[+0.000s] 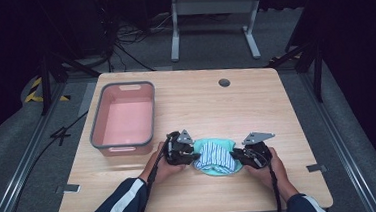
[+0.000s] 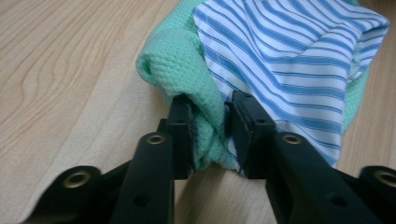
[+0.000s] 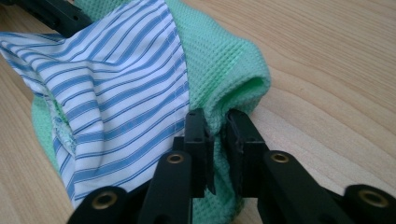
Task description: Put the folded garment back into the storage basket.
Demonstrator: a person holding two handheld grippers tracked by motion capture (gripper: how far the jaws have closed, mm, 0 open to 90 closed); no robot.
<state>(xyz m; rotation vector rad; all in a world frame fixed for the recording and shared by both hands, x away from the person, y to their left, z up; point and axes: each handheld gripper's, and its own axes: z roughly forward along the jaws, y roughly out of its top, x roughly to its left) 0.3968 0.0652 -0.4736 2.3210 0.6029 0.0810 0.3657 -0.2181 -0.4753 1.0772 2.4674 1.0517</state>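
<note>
Toward the table's left side sits an empty pink bin (image 1: 122,118), likely the cloth's destination. At centre front, the left gripper (image 1: 183,150) pinches one end of a green waffle cloth with striped fabric (image 1: 217,155), the right gripper (image 1: 250,153) the other, apparently to lift it evenly.

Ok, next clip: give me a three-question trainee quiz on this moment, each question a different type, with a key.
1. True or false: the left gripper has its jaws closed on the green waffle cloth.
2. Multiple choice: where is the pink bin relative to the cloth bundle? A) on the person's left, farther up the table B) on the right C) under the bundle
3. Fill in: the fabric lying on top of the green cloth is white with ____ stripes.

Key: 1 true. 2 A. 3 blue. The right gripper also pinches the green cloth, at the opposite end.
</note>
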